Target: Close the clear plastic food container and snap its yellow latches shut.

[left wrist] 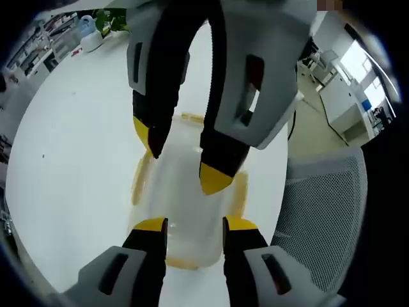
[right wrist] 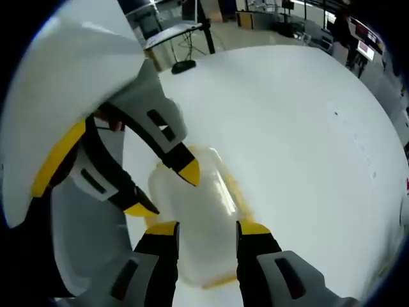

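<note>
We hold both grippers, left and right, part open and empty over the clear container on the white table, judging it light, stiff and slippery, best pressed at its yellow latches.

White table surface, glossy. At its far edge: a green plant beside a pale blue jug. Grey mesh chair back just off the table edge; desks stand beyond the table.
</note>
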`<action>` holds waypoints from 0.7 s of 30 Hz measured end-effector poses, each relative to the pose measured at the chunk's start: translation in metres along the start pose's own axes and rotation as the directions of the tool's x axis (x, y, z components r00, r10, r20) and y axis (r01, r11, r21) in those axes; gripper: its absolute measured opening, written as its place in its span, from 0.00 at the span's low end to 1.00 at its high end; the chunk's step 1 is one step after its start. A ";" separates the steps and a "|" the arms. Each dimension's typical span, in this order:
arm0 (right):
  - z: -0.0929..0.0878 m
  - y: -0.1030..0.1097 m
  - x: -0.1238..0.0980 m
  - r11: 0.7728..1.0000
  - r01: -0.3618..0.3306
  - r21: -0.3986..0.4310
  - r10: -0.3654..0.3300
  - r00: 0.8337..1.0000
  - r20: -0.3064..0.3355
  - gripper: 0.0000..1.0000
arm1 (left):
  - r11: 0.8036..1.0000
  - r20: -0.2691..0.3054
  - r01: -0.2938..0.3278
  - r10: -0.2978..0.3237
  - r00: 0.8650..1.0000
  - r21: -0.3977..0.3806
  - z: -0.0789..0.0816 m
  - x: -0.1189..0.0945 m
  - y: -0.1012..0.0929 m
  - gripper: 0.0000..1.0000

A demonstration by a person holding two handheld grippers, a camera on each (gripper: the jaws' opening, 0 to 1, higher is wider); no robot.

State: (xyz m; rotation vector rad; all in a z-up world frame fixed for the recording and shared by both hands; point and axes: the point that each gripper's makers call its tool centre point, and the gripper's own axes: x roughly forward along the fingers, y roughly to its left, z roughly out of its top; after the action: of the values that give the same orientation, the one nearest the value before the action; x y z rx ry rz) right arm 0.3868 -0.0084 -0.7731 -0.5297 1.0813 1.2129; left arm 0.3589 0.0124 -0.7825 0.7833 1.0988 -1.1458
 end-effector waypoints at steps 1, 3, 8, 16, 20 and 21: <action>0.000 -0.001 0.000 1.000 0.001 0.000 -0.001 1.000 0.001 0.34 | 1.000 -0.001 -0.002 0.002 1.000 0.003 0.000 0.000 0.000 0.33; 0.001 -0.003 0.001 1.000 0.008 0.002 -0.008 1.000 0.004 0.34 | 1.000 -0.002 -0.004 0.004 1.000 0.010 0.000 0.000 0.001 0.33; 0.004 -0.002 0.005 1.000 0.000 0.006 0.000 1.000 0.008 0.34 | 1.000 0.004 -0.016 0.016 1.000 0.015 0.000 0.000 0.001 0.32; 0.006 -0.007 0.010 1.000 0.006 -0.005 -0.005 1.000 0.005 0.33 | 0.997 -0.001 -0.034 0.034 0.999 0.066 0.000 0.000 -0.004 0.33; 0.011 -0.009 0.009 1.000 0.000 0.009 -0.001 1.000 0.025 0.31 | 0.996 -0.004 -0.030 0.031 1.000 0.087 0.001 0.000 -0.009 0.33; 0.013 -0.011 0.009 1.000 0.007 0.013 -0.008 0.999 0.037 0.34 | 0.995 -0.006 -0.027 0.028 1.000 0.100 0.001 0.000 -0.010 0.34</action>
State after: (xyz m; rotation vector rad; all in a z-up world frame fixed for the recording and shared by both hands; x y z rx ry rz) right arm 0.4014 0.0029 -0.7778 -0.4990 1.0547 1.2041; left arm 0.3497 0.0091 -0.7822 0.8787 1.0397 -1.1830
